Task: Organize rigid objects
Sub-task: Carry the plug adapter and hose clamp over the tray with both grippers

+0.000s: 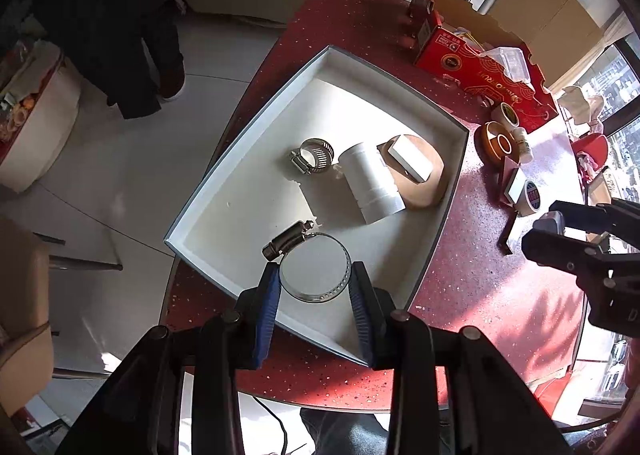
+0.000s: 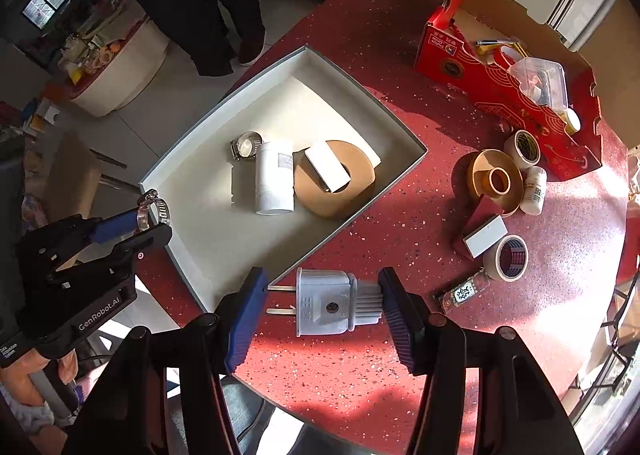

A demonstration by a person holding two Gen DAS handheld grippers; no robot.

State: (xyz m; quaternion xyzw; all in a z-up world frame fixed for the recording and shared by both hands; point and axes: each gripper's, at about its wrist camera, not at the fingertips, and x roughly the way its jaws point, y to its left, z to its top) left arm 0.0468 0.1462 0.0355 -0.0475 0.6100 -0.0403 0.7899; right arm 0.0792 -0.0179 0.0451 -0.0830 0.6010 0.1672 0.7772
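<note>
Red speckled worktop point(image 2: 400, 223) carried a white tray point(image 1: 448, 191) (3 items lay inside). Right gripper point(image 2: 322, 305): jaws clamped end to end on a grey plug point(image 2: 328, 307) above the worktop. Left gripper point(image 1: 314, 279): jaws pinched a hose clamp point(image 1: 314, 267) over the tray's near corner.

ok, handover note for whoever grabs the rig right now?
Left hand-held gripper: shut on large hose clamp, held over the white tray.
Right hand-held gripper: shut on grey plug, above the red table.
Done, in tray: small hose clamp, white tube, brown tape roll with white box.
Left: release clamp, tray the plug, then the tape rolls and bottle.
</note>
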